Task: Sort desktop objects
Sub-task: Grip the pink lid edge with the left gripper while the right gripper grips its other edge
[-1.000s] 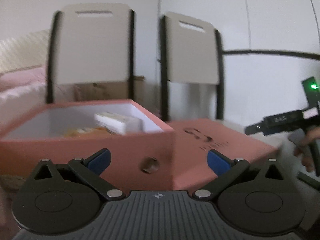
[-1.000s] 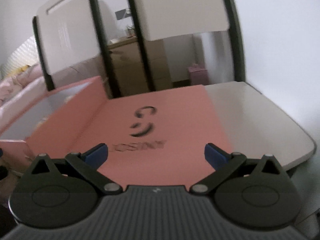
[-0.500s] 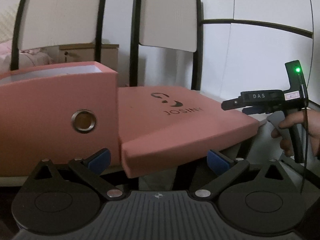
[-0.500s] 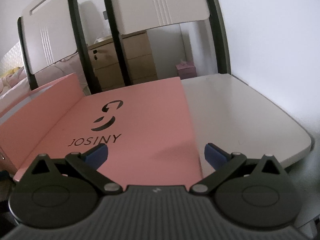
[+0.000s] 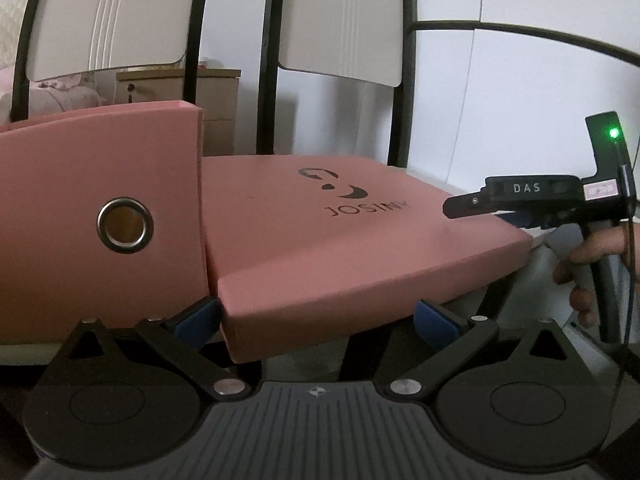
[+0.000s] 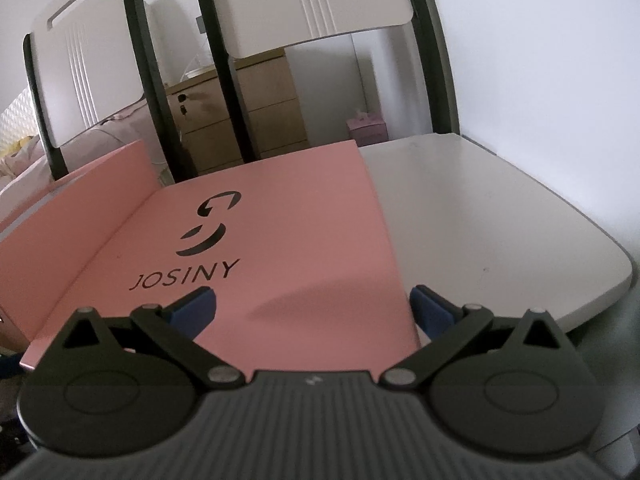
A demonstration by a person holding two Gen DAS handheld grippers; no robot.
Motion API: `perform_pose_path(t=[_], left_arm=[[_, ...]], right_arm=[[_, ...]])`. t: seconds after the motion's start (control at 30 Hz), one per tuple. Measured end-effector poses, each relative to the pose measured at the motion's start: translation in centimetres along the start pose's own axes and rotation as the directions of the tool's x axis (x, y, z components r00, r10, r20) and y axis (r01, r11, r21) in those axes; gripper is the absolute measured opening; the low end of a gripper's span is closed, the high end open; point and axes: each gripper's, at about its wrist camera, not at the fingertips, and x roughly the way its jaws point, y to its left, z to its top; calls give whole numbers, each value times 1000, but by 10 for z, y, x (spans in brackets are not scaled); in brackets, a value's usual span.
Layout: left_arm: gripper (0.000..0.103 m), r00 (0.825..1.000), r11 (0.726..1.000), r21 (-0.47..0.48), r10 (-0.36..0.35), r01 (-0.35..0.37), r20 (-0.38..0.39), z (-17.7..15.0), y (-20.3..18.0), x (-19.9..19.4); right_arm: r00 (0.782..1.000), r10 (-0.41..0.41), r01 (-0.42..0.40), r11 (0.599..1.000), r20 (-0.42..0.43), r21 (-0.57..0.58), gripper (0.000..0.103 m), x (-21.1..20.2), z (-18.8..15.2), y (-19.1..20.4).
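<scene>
Our left gripper (image 5: 316, 314) has its blue-padded fingers spread wide and holds nothing; it sits low, level with the near corner of the flat pink cardboard lid (image 5: 360, 236) printed with a dark logo and the word JOSINY. Just left of that lid stands the pink cardboard box (image 5: 100, 204), its side wall showing a round metal-ringed hole (image 5: 125, 225). Our right gripper (image 6: 312, 306) is likewise spread wide and empty, hovering over the lid's near edge (image 6: 280, 240), with the box wall (image 6: 80, 208) rising at the left. The lid lies on the white rounded desk (image 6: 500, 220), overhanging its near edge. From the left view we see our right hand (image 5: 588, 256) gripping the black handle. Behind the desk stand two white-backed chairs with black frames (image 6: 320, 0) and a light wooden drawer cabinet (image 6: 264, 112).
</scene>
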Motion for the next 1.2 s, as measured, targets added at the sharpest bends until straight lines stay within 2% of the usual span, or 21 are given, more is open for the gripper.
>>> perform_pose_path(t=[0.67, 1.2], left_arm=[[103, 1000, 999, 25, -25, 25, -18, -9, -7, -27], [103, 1000, 999, 30, -12, 13, -22, -15, -20, -42]], right_arm=[[993, 107, -108, 994, -41, -15, 103, -41, -15, -10], [987, 144, -143, 990, -68, 10, 103, -66, -25, -14]])
